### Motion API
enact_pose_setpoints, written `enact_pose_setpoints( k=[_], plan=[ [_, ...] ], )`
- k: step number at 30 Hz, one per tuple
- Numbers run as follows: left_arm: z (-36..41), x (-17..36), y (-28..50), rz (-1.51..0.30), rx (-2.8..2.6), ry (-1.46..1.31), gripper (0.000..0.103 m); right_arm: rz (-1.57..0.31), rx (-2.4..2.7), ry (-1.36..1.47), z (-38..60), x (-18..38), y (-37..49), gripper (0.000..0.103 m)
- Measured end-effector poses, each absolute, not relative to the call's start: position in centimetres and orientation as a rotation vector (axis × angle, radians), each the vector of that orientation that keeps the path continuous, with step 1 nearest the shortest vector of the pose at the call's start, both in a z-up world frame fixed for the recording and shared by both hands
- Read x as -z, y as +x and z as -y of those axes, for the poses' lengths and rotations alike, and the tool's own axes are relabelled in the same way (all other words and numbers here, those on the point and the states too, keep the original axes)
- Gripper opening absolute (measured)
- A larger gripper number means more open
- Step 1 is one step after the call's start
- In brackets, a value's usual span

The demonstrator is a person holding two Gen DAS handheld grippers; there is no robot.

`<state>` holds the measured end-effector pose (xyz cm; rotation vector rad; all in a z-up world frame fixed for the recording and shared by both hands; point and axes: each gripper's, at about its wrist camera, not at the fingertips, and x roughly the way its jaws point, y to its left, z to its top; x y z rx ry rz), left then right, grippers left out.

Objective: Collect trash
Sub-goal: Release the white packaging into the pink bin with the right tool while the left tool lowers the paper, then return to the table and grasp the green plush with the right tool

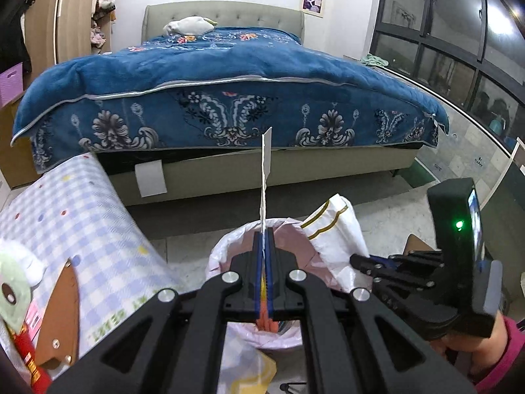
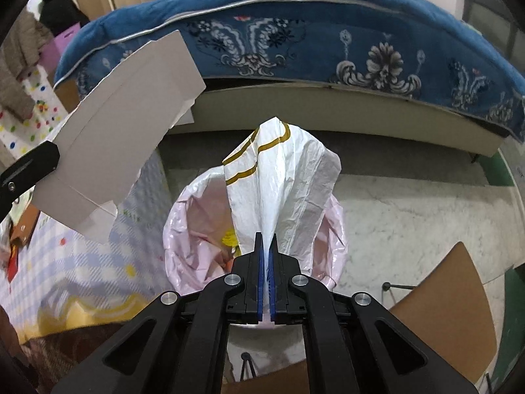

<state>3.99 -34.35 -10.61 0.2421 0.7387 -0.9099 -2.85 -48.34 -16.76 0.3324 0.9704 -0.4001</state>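
A bin with a pink liner (image 1: 223, 249) stands on the floor just below both grippers. My left gripper (image 1: 263, 229) is shut on a flat piece of white cardboard (image 1: 265, 170), seen edge-on and sticking up over the bin. In the right wrist view the same cardboard (image 2: 131, 124) shows its broad face at the upper left, held by the left gripper (image 2: 49, 159). My right gripper (image 2: 266, 239) is shut on a crumpled white plastic bag with gold stripes (image 2: 282, 177), above the bin's open mouth (image 2: 187, 203). Something yellow (image 2: 229, 239) lies inside the bin.
A bed with a blue patterned blanket (image 1: 229, 75) fills the space behind the bin. A blue checked cloth-covered object (image 1: 82, 216) stands close on the left. A brown board (image 2: 452, 295) lies on the right. A hand in a pink sleeve (image 1: 498, 344) holds the right gripper.
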Motion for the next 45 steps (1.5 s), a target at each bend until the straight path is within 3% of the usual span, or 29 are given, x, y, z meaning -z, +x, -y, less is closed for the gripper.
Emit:
enact_pose_setpoints(
  k=[1, 4, 5, 19, 23, 33, 36, 41, 45],
  plan=[
    [34.6, 10.7, 4.2, -0.743, 0.917, 0.240, 0.006, -0.967, 0.400, 0.341, 48.6, 16.9, -2.7, 0.007],
    [34.4, 10.8, 4.2, -0.735, 0.901, 0.258, 0.034, -0.965, 0.405, 0.369, 49.4, 17.3, -2.3, 0.030],
    [34.1, 10.7, 4.3, -0.729, 0.893, 0.257, 0.036, -0.957, 0.406, 0.373, 49.5, 17.2, -2.5, 0.033],
    [22.5, 8.9, 4.5, -0.740, 0.667, 0.203, 0.043, -0.881, 0.315, 0.302, 44.4, 12.3, -3.6, 0.033],
    [18.6, 7.9, 4.3, -0.713, 0.576, 0.189, 0.054, -0.854, 0.229, 0.243, 40.5, 10.6, -2.6, 0.033],
    [7.8, 7.1, 5.5, -0.735, 0.331, 0.141, 0.063, -0.832, 0.006, 0.115, 30.1, 8.5, 1.6, 0.034],
    [4.8, 7.1, 6.2, -0.729, 0.249, 0.117, 0.072, -0.824, -0.048, 0.083, 27.4, 8.2, 3.1, 0.035],
    [0.2, 7.2, 7.9, -0.733, 0.144, 0.053, 0.078, -0.821, -0.121, 0.044, 23.2, 7.9, 6.3, 0.051],
    [-2.1, 7.7, 9.2, -0.745, 0.105, 0.026, 0.079, -0.827, -0.176, 0.003, 20.1, 8.4, 9.0, 0.054]
  ],
)
